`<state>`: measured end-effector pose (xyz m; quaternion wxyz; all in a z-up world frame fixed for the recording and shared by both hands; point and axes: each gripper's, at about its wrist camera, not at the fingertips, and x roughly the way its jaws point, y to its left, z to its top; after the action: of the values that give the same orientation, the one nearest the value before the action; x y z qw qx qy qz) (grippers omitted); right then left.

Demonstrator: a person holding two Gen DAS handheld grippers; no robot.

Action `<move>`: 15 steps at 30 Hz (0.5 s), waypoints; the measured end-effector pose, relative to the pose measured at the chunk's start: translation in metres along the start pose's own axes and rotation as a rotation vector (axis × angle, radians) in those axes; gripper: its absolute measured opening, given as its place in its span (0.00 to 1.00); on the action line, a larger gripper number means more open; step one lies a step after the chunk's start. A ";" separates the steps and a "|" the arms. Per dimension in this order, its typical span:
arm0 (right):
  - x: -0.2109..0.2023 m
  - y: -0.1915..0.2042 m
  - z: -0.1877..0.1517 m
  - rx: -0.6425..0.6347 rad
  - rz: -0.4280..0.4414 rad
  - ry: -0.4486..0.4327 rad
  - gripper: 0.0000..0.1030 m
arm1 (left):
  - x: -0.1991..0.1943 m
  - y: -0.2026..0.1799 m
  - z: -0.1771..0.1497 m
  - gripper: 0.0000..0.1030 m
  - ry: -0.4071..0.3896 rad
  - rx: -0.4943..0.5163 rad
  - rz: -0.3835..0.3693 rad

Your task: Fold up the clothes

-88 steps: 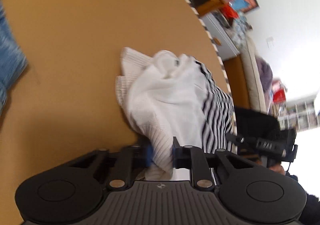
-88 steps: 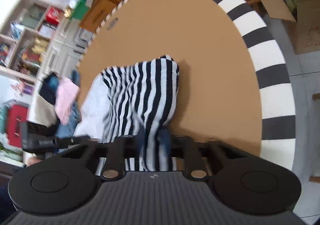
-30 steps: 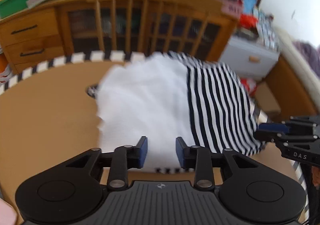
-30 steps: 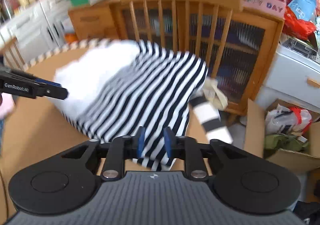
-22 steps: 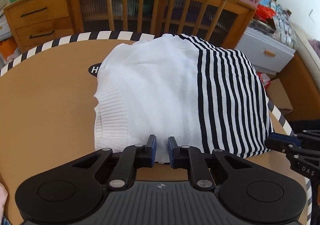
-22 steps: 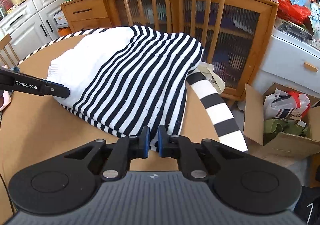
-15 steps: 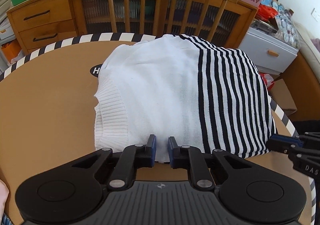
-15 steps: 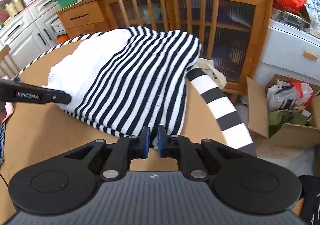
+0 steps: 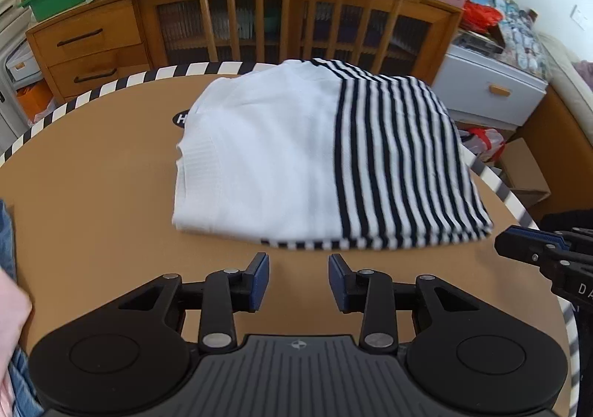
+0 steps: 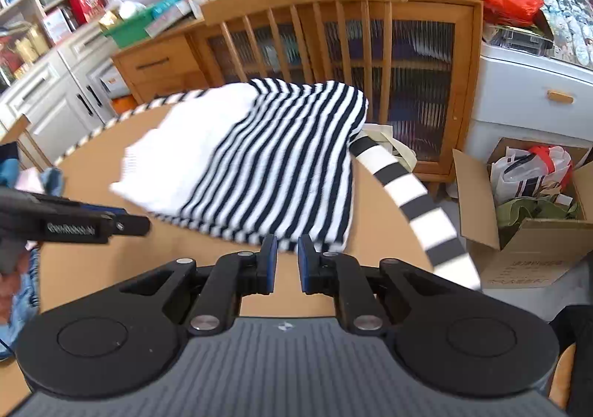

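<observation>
At the far left edge of the left wrist view, a strip of blue denim cloth (image 9: 5, 231) and a pale pink garment (image 9: 11, 309) lie at the rim of the round tan table with a black-and-white striped border (image 9: 92, 194). Next comes the left gripper (image 9: 298, 278): half a second ago its blue pads were nipped on the near hem; now its jaws are opening, nothing lies between them, and they stand just short of the hem over bare tabletop. The task's item, a knit sweater, white on its left part and black-and-white striped on its right (image 9: 315, 157), lies folded into a compact rectangle near the table's far edge, its right side reaching the striped border in front of a wooden spindle-back chair (image 9: 300, 9). The right gripper (image 10: 287, 255) has likewise let go: its jaws are opening by a narrow gap, empty, set just in front of the striped corner of the hem. Judgement: both tongs have released, so this fold is laid down and the garment rests unaided. The edges look roughly aligned; a further fold or squaring of the near hem may remain. To the far right, a cardboard box (image 10: 526, 231) of bags stands on the floor.
</observation>
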<state>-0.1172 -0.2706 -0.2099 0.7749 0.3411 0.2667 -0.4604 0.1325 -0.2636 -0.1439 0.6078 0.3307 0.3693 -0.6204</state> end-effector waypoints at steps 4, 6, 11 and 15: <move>-0.019 0.007 -0.018 0.029 0.015 -0.004 0.18 | -0.014 -0.009 -0.021 0.54 -0.024 0.025 0.017; -0.026 0.010 -0.024 0.041 0.018 0.002 0.20 | -0.019 -0.014 -0.028 0.66 -0.029 0.050 0.046; -0.038 0.013 -0.031 0.058 0.015 -0.001 0.28 | -0.030 -0.024 -0.033 0.89 -0.069 0.066 0.075; -0.048 0.018 -0.029 0.063 0.012 -0.031 0.48 | -0.040 -0.027 -0.031 1.00 -0.095 0.007 0.042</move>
<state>-0.1243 -0.2165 -0.1879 0.7707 0.3597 0.2378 -0.4692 0.1062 -0.2168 -0.1243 0.6364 0.3106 0.3308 -0.6238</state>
